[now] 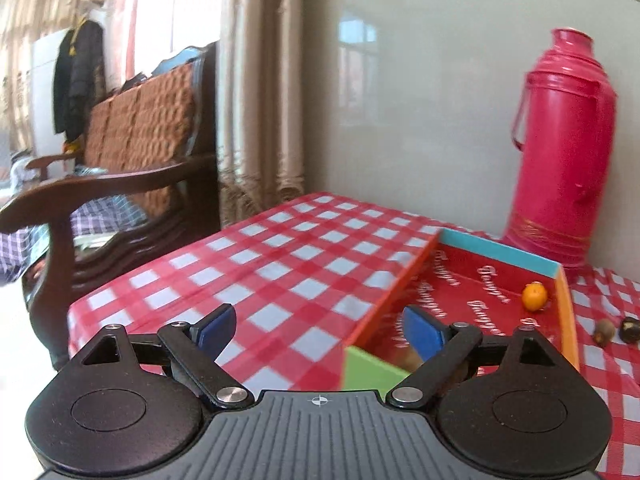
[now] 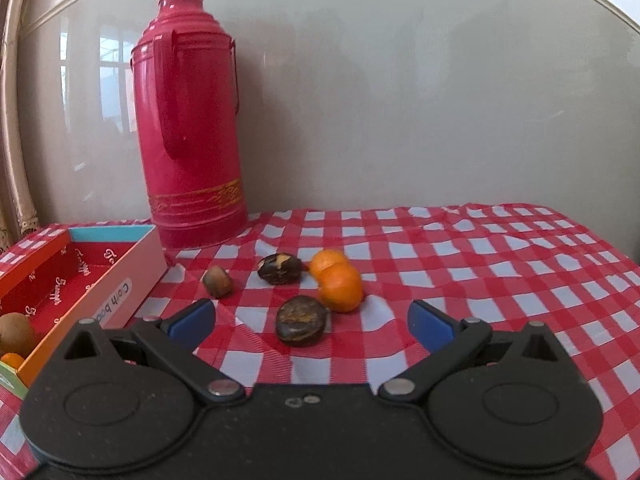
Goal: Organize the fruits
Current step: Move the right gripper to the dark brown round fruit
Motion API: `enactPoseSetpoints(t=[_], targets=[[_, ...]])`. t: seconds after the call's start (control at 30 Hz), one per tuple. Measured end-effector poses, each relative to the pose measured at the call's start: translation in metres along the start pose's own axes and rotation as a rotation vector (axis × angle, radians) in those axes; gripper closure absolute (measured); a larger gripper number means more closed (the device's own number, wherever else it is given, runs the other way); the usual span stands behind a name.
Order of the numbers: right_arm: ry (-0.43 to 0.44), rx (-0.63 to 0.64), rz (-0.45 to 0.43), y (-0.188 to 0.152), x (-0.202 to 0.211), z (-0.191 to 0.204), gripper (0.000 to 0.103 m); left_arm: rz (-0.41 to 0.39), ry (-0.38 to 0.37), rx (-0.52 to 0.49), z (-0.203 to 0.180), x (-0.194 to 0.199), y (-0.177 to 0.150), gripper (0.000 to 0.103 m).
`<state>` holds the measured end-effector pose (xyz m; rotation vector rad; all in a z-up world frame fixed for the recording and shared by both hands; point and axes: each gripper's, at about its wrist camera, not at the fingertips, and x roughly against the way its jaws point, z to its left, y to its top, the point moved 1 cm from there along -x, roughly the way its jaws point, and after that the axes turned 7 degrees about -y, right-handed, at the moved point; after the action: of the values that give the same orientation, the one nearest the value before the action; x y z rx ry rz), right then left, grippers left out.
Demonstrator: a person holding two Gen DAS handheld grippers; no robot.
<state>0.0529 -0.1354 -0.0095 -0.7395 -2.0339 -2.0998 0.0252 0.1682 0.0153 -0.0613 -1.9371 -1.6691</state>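
My left gripper is open and holds nothing. It hovers over the near left corner of a shallow box with a red printed lining. One small orange lies in the box's far right corner, and a brown fruit shows partly under the right finger. My right gripper is open and low over the checked cloth, with a dark wrinkled fruit lying between and just beyond its fingertips, untouched. Behind it lie two oranges, another dark fruit and a small brown fruit. The box at left holds a kiwi.
A tall pink thermos stands against the wall behind the box and the fruits. The red-and-white tablecloth is wrinkled on the right half. A wooden armchair stands past the table's left edge.
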Motion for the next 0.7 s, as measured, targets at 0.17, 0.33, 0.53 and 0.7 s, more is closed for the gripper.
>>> enactPoseSetpoints(t=[0.17, 0.33, 0.53, 0.7], targets=[[-0.007, 0.027, 0.029, -0.001, -0.012, 0.012, 0.006, 0.014, 0.049, 0.064, 0.027, -0.001, -0.003, 0.007], [-0.008, 0.050, 0.042, -0.001, -0.019, 0.017, 0.006, -0.002, 0.102, 0.111, 0.049, -0.001, -0.003, 0.003], [0.005, 0.068, 0.058, -0.001, -0.028, 0.022, 0.006, 0.017, 0.127, 0.147, 0.064, -0.008, -0.004, 0.002], [0.017, 0.034, 0.097, 0.002, -0.041, 0.019, 0.014, -0.026, 0.156, 0.124, 0.063, -0.002, -0.004, 0.000]])
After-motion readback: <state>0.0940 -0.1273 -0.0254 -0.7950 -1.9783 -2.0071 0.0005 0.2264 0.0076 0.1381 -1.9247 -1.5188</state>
